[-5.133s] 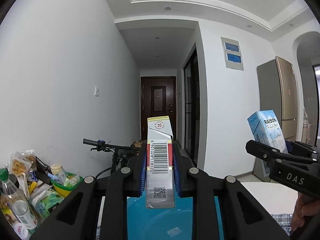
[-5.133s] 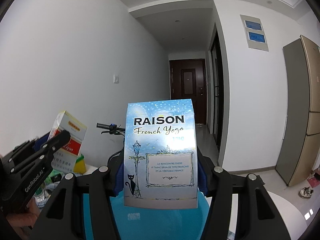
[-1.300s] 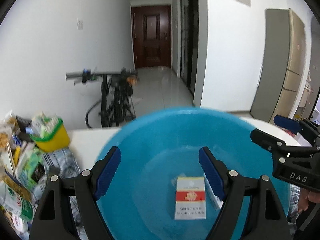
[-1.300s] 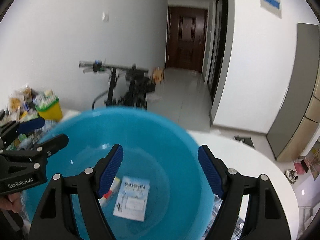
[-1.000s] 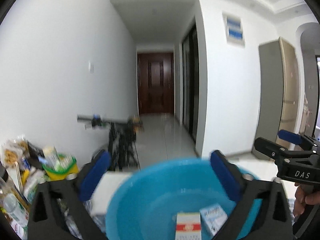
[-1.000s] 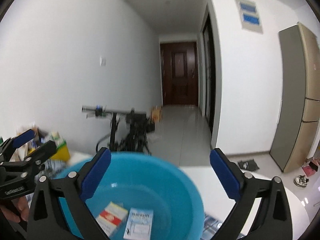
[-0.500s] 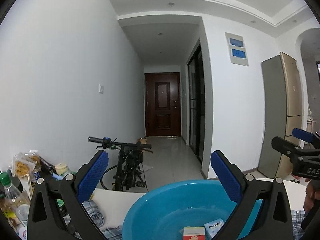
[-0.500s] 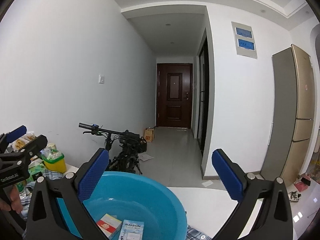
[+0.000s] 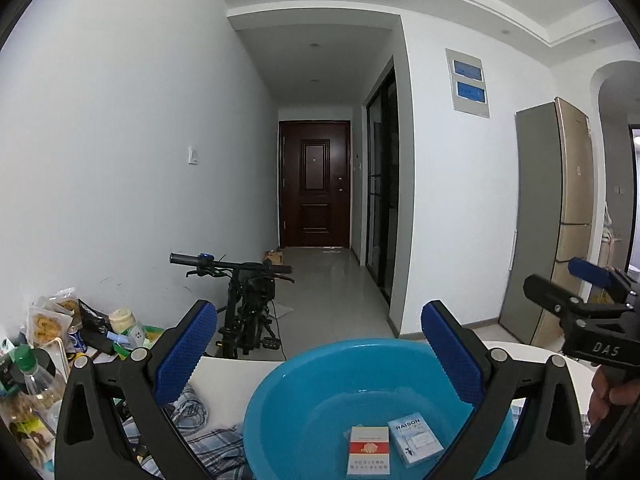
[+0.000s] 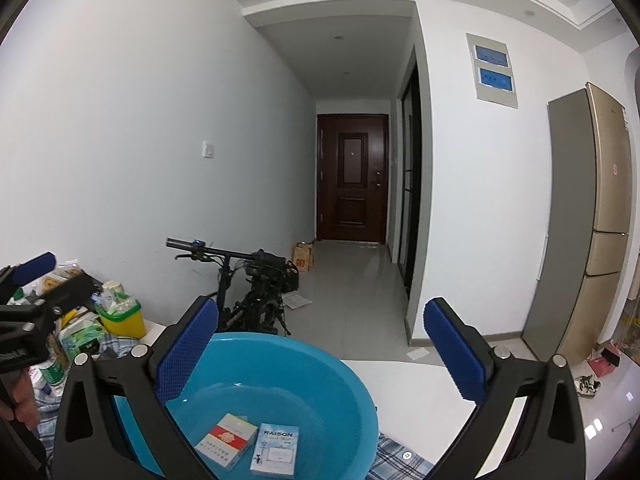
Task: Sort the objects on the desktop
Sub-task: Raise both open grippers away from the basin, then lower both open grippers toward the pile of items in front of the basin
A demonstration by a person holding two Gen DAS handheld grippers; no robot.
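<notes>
Red-white pack (image 9: 368, 450) and blue box (image 9: 416, 439) lie flat in basin (image 9: 280, 392).

The basin (image 10: 352, 376) is smooth, glossy blue plastic. Two paper-card boxes lie in it, the red one (image 10: 226, 442) and the pale blue one (image 10: 276, 450), both slightly shiny. The checked cloth (image 9: 192, 412) is soft and rumpled on the glossy white counter (image 10: 420, 384). The tongs (image 9: 318, 350) are matt black plastic with rough, dimpled blue pads (image 9: 186, 350).
</notes>
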